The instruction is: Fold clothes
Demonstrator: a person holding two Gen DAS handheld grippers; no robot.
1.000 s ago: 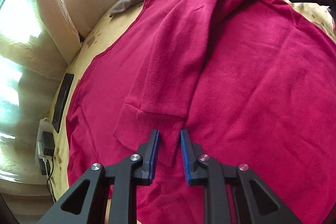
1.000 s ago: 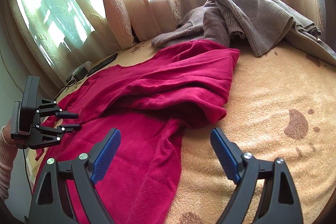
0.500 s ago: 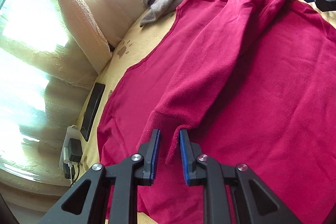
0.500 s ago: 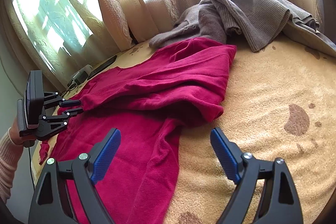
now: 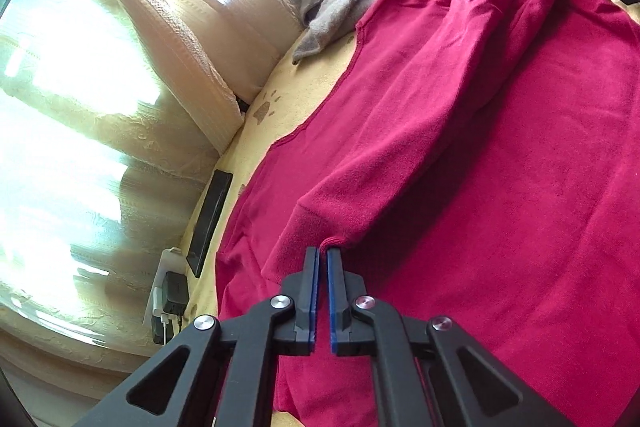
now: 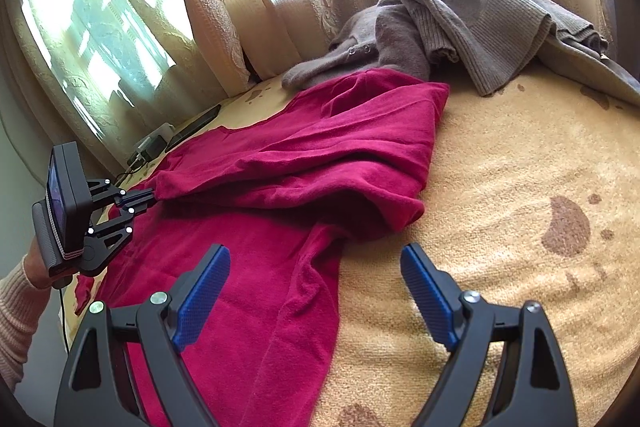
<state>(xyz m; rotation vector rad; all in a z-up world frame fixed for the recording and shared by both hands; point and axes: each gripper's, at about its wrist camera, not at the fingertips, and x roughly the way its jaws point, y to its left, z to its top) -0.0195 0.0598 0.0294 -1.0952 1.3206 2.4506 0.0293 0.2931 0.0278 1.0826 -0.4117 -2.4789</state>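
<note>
On the tan patterned bedspread (image 6: 520, 163) a crimson sweater (image 5: 520, 187) lies spread, one sleeve (image 5: 400, 131) folded diagonally across its body. The left gripper (image 5: 323, 251) is clamped on that sleeve's cuff (image 5: 308, 235), the blue pads nearly together with fabric pinched at their tips. The right gripper (image 6: 316, 267) hovers with its jaws spread wide over the sweater's near right edge, holding nothing. At the far side a grey cardigan (image 6: 460, 23) lies heaped against the curtains (image 6: 208, 7). A black phone (image 5: 210, 219) rests near the left edge, beside a charger (image 5: 172, 293).
</note>
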